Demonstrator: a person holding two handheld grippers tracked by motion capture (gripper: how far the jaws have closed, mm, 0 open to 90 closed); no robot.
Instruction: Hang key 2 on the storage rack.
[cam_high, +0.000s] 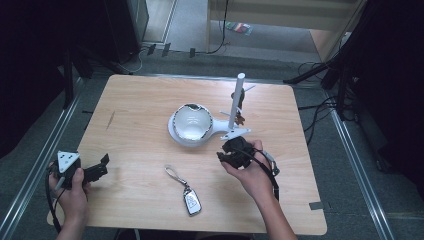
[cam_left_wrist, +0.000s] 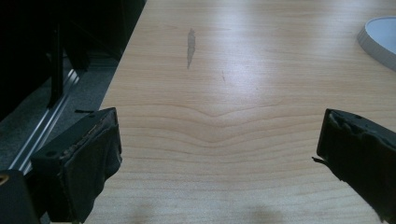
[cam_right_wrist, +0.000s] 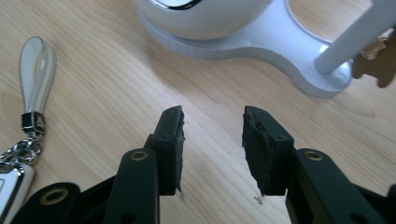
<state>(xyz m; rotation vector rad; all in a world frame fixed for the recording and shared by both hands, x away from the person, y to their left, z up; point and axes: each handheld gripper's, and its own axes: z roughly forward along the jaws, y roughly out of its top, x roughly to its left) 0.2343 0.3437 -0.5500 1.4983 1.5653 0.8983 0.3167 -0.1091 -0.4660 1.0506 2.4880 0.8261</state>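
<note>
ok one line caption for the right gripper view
Right gripper with open fingers over the wooden table, between key fob and white stand.

Left claw gapes wide over bare wooden table.

black tongs, brass-ringed screw holes, grey three-cornered plate

floor: grey | table: light wood | surroundings: dark
</note>
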